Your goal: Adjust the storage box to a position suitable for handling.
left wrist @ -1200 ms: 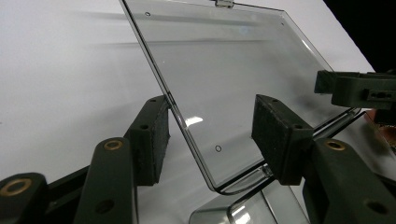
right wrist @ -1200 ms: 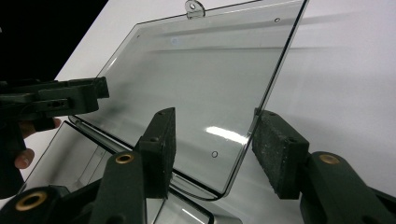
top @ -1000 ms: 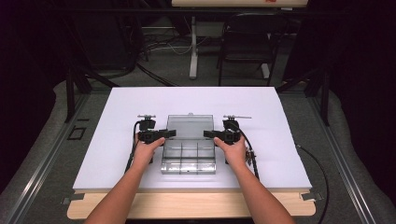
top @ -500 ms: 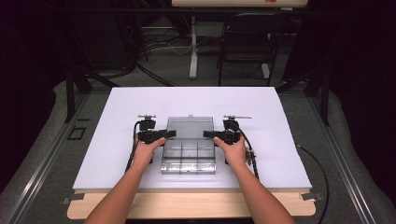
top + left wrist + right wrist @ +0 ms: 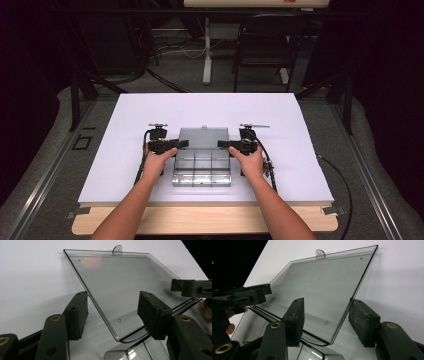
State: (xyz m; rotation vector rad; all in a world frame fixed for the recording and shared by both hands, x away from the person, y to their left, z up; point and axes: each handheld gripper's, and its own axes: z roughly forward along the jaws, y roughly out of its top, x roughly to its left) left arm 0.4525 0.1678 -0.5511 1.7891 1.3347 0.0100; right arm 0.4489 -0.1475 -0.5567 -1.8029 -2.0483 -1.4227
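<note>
Glossy clear plastic lid [image 5: 120, 287], matt table [image 5: 150, 110]

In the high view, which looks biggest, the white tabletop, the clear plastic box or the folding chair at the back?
1. white tabletop
2. folding chair, though it stands farther from the camera, so its rank against the box is unsure
3. clear plastic box

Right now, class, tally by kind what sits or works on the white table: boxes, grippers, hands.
Clear plastic box with its lid open: 1
Grippers, left gripper and right gripper: 2
Hands, left hand and right hand: 2
Total: 5
</note>
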